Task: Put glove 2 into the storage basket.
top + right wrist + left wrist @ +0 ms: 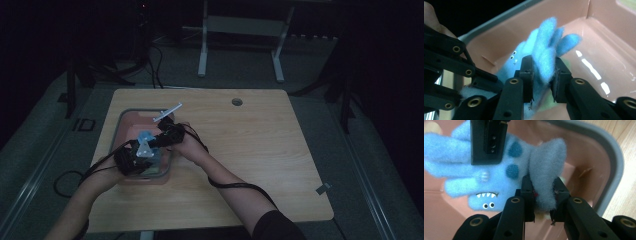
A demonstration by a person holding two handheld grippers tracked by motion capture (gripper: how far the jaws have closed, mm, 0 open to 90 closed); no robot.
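Both the left gripper (543, 195) and right gripper (543, 76) clamp their jaws on a fuzzy blue felt toy (499, 177) (toothy, dark-spotted) over the glossy pink tray (599, 165).

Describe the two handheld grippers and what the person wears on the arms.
Both the left gripper and the right gripper are black, built from linked bars joined by brass-coloured rivets, each ending in two flat black jaws. In the high view a grey three-cornered plate sits on the left gripper, and a black cable trails from the right one. A dark sleeve covers the right upper arm.
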